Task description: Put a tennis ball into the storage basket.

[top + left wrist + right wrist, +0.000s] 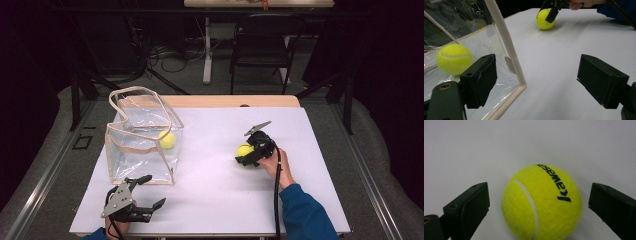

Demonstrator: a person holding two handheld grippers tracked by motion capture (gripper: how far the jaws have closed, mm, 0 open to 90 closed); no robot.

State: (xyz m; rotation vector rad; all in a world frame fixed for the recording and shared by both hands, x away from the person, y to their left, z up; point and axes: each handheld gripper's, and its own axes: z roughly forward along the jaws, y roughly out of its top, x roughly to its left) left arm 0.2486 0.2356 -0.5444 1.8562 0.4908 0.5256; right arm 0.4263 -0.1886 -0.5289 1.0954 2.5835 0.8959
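Note:
A yellow tennis ball (244,150) (541,200) (545,18) lies on the white table at right of centre. My right gripper (248,156) (537,202) is open around it, one jaw on each side, with gaps to both pads. A second tennis ball (167,139) (454,58) rests inside a clear plastic bag (142,137) with beige trim (509,47). My left gripper (150,192) (536,82) is open near the front left edge, just in front of the bag's lower corner, with nothing between its jaws.
The white table cover (215,200) ends close to my left gripper at the front edge. A black chair (262,42) and a table leg (207,50) stand on the floor beyond the far edge, with cables beside them.

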